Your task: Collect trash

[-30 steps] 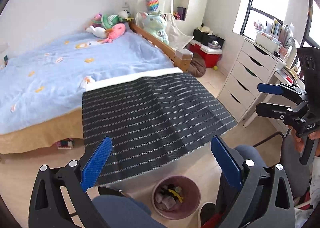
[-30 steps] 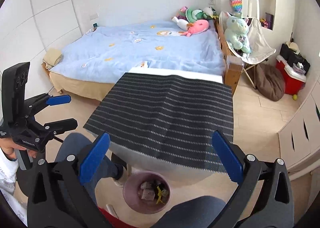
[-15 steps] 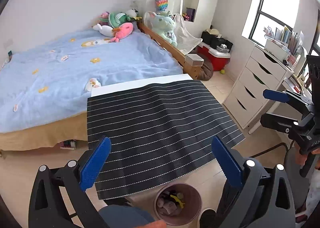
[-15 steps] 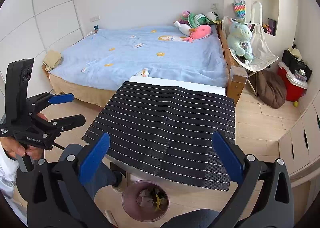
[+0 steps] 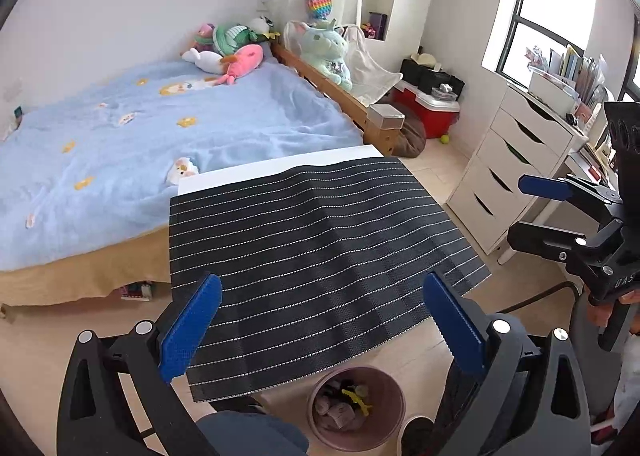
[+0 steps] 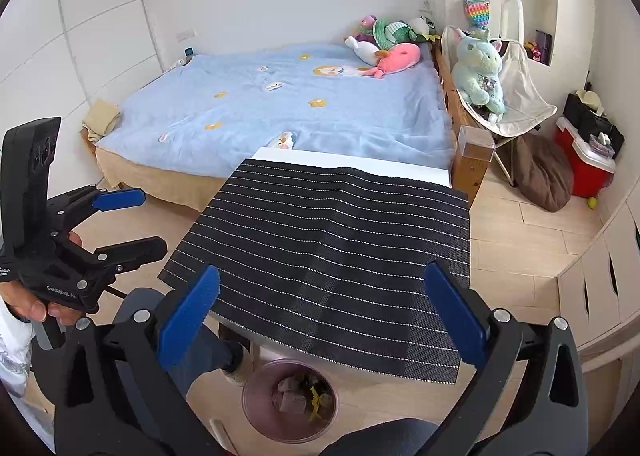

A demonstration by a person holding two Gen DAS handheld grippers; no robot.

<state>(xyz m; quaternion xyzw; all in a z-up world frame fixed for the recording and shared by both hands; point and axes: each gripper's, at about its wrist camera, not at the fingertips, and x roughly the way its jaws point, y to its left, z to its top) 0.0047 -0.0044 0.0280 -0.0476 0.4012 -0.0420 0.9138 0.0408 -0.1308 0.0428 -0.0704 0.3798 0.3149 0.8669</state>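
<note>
While both grippers, left (image 5: 320, 332) and right (image 6: 322, 322), are hanging spread and empty, the striped mat (image 6: 332, 252) is hiding the worktop (image 6: 352, 161), the pink bin's (image 6: 256, 412) jumbled trash (image 6: 304, 396) being indistinct.

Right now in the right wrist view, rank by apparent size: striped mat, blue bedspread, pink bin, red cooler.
1. blue bedspread and striped mat: too close to split, and the mat is nearer the camera.
2. pink bin, also near the lens, so inflated.
3. red cooler, smallest, cut off at the frame edge.

pink bin (image 5: 356, 408) holding trash, upright.
</note>
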